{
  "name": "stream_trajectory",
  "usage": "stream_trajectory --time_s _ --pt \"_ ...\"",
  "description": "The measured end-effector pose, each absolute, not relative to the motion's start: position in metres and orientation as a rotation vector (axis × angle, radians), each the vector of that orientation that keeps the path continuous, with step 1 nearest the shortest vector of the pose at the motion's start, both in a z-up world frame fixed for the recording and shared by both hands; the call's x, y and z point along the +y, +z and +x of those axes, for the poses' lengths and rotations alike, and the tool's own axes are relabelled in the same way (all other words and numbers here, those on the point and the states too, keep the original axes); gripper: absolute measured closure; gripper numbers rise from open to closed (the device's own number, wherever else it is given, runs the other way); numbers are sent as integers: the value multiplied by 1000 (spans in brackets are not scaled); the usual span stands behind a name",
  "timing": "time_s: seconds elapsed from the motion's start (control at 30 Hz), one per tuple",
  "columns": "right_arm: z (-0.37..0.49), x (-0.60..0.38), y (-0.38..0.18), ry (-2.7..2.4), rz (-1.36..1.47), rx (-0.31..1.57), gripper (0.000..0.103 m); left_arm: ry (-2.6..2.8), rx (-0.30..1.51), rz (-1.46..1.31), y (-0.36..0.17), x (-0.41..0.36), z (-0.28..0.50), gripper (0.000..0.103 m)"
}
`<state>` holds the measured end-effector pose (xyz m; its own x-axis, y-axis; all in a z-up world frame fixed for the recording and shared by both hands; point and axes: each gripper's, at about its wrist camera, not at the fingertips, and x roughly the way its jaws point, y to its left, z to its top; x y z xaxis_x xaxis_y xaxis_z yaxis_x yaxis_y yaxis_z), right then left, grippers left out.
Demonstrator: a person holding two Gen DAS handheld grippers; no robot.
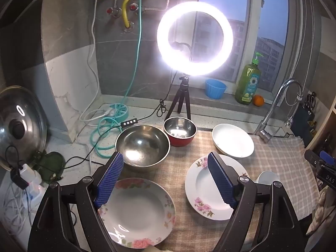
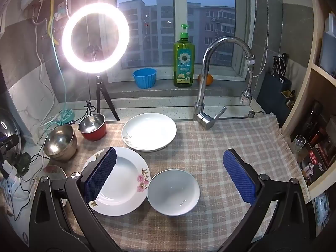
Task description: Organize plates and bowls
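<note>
From my seat I take the ring light [image 1: 194, 38] as my landmark. Left of its tripod and nearer me sits the large steel bowl [image 1: 142, 145], with the red bowl [image 1: 180, 131] just beside it, at the tripod's foot. My left gripper [image 1: 166, 176] hangs over the checked cloth [image 1: 279, 157] with its jaws spread wide and nothing between them. Nearest me under it lies the rose-rimmed plate [image 1: 136, 212]. To the right of that lies the pink-flowered plate [image 2: 117, 180], and beyond it, right of the tripod, the plain white plate [image 2: 149, 131]. My right gripper [image 2: 168, 176] also stands wide open and empty, above the white bowl [image 2: 173, 192], which touches the pink-flowered plate's rim.
</note>
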<state>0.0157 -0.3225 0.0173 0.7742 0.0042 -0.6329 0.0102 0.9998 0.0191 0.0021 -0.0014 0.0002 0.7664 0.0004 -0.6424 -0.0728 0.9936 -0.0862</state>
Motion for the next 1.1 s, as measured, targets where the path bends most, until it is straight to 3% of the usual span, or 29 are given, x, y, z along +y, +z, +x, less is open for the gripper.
stream_trajectory --time_s 1.1 --pt "21 -321 14 23 41 685 0 60 666 -102 4 0 -3 20"
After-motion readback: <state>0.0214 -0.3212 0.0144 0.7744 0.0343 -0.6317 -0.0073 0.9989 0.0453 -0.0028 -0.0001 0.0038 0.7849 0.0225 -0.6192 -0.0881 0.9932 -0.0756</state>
